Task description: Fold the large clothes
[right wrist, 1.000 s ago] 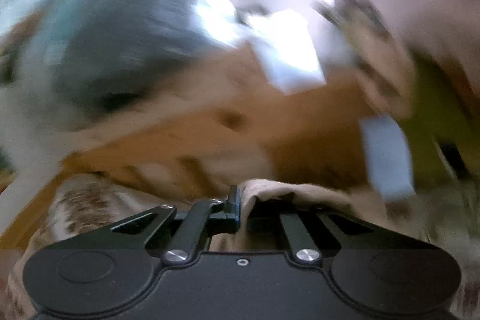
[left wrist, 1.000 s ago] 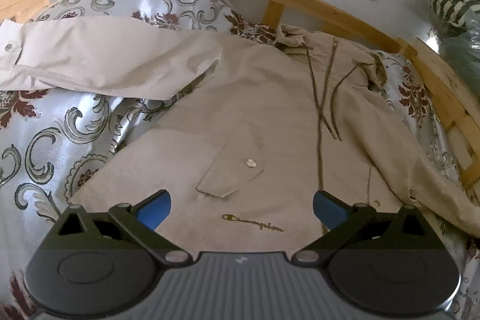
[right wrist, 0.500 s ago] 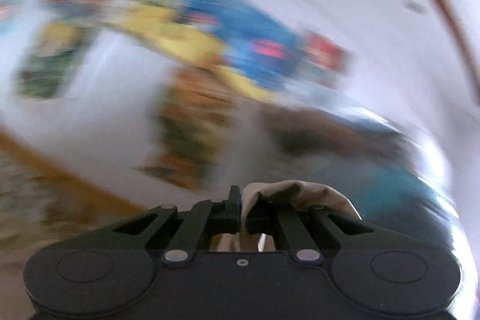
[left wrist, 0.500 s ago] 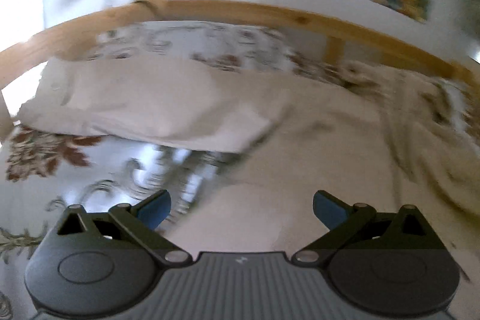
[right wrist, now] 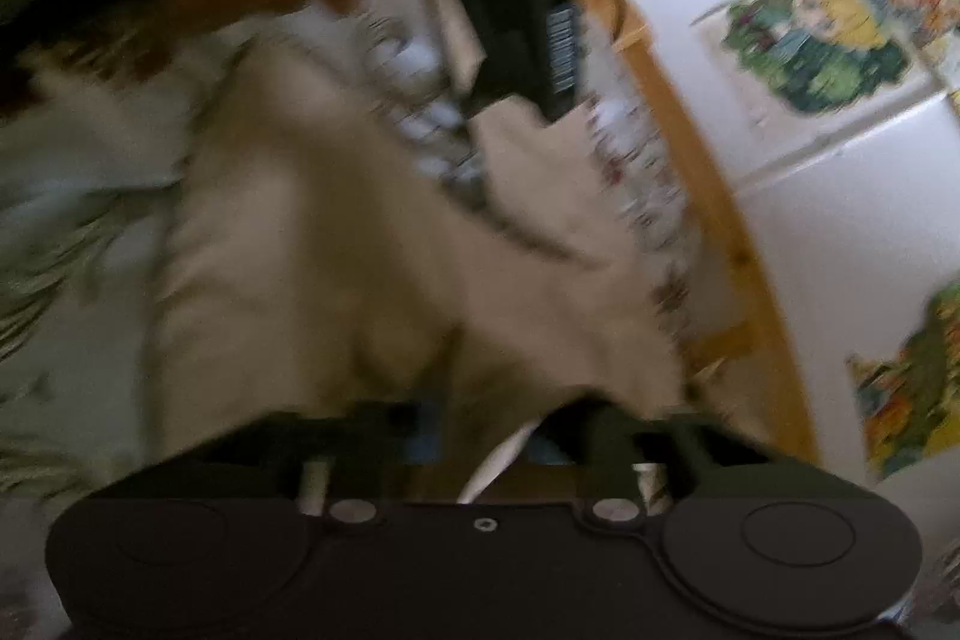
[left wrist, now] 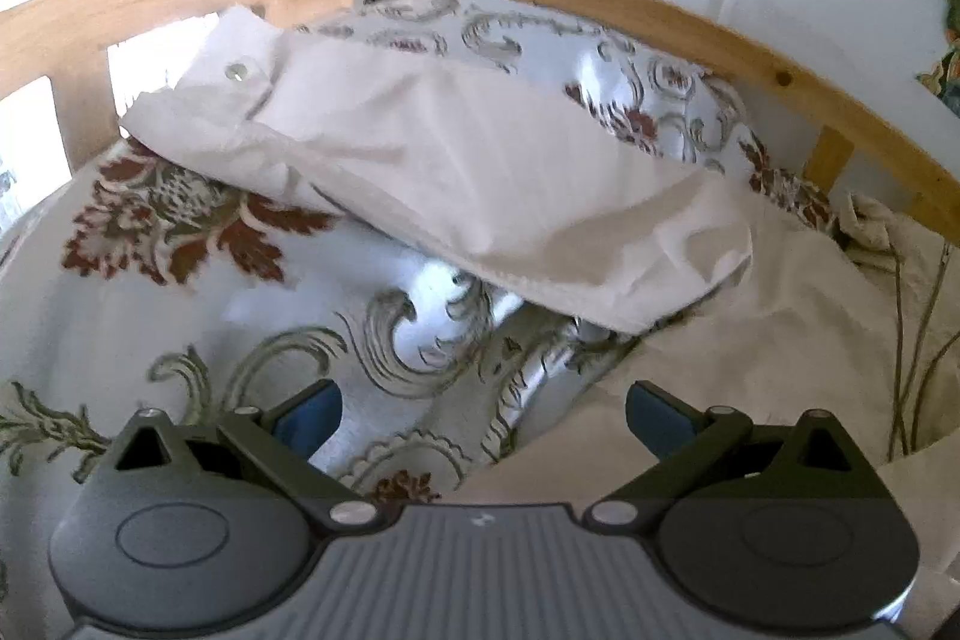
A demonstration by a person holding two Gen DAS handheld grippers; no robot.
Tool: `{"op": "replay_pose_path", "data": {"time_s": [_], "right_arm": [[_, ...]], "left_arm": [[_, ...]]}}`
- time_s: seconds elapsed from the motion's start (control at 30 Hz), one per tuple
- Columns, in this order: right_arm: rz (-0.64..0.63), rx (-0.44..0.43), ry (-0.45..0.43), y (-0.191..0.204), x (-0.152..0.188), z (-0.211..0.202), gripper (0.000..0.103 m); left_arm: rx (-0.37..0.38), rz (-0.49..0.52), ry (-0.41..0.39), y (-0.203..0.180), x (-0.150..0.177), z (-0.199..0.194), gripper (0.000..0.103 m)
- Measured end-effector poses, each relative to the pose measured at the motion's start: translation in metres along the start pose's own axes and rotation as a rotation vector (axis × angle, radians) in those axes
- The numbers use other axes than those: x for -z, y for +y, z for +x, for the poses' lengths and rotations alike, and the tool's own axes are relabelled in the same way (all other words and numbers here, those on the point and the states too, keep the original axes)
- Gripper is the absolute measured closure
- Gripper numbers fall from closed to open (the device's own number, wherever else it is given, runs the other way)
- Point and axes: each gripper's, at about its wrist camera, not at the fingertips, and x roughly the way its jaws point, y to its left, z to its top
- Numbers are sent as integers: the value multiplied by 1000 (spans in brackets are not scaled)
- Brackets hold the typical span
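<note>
Beige jacket [left wrist: 750,316] spread on bed [left wrist: 180,292], sleeve [left wrist: 480,172] lying across pillow near headboard [left wrist: 660,16]. Left gripper [left wrist: 483,409] over bed beside jacket, jaws wide, empty. Right gripper [right wrist: 480,436] blurred, jaws just opening, jacket cloth between them, not pinched.

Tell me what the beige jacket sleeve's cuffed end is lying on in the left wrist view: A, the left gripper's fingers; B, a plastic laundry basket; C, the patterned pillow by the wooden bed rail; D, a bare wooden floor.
C: the sleeve stretches across the floral pillow, its snap cuff near the wooden bed rail, clear of the open left gripper.
</note>
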Motion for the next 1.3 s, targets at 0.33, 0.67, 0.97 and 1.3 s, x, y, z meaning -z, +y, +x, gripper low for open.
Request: {"op": "replay_pose_path", "data": {"time_s": [0.33,0.67,0.97,1.3], "right_arm": [[677,-218,-15,-42,41,-46,17],[1632,-233,132,-85,100,5,60],[511,-102,-127,-20,-29,-39,88],[9,-219,-30,64,-30,-79,40]], "left_arm": [[30,39,45,-10,5,8,1],[25,6,24,-2,0,4,1],[27,-66,-52,13,-12,-7,1],[9,-95,-36,26,-16,-8,1]]}}
